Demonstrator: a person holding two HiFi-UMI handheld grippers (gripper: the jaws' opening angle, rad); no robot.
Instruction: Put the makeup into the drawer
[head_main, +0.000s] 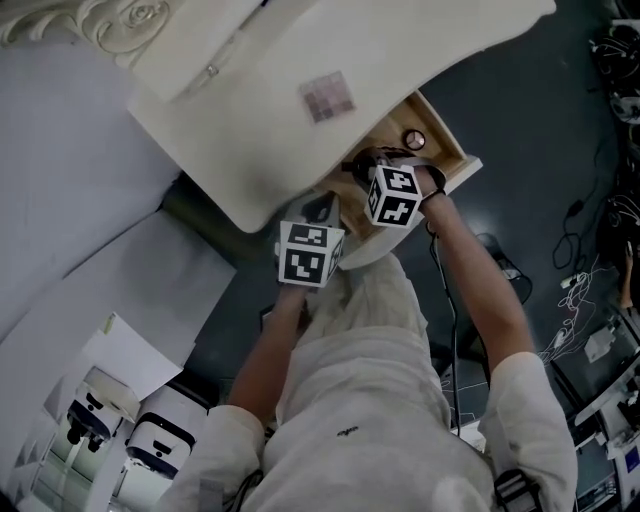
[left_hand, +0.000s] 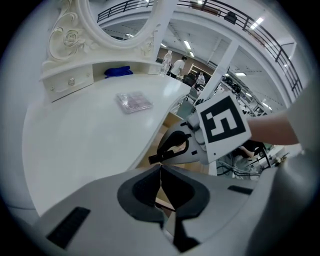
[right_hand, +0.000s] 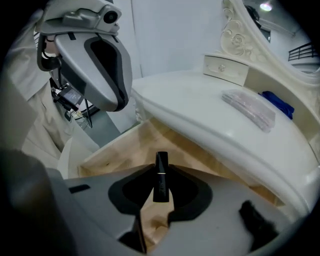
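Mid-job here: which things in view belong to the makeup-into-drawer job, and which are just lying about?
Job: black makeup tube, held in the right tool; open wooden drawer.
Lying about: clear packet; blue item behind it.

No word, number or brand can be read anywhere. The only signs are black-and-white square markers: block patterns, not letters. They stand on the left gripper's cube (head_main: 311, 252), just off the dressing table's (head_main: 250, 130) front edge, and on the right gripper's cube (head_main: 393, 195), beside that same edge. A small dark mark (head_main: 346, 430) on the person's shirt is too small to read.
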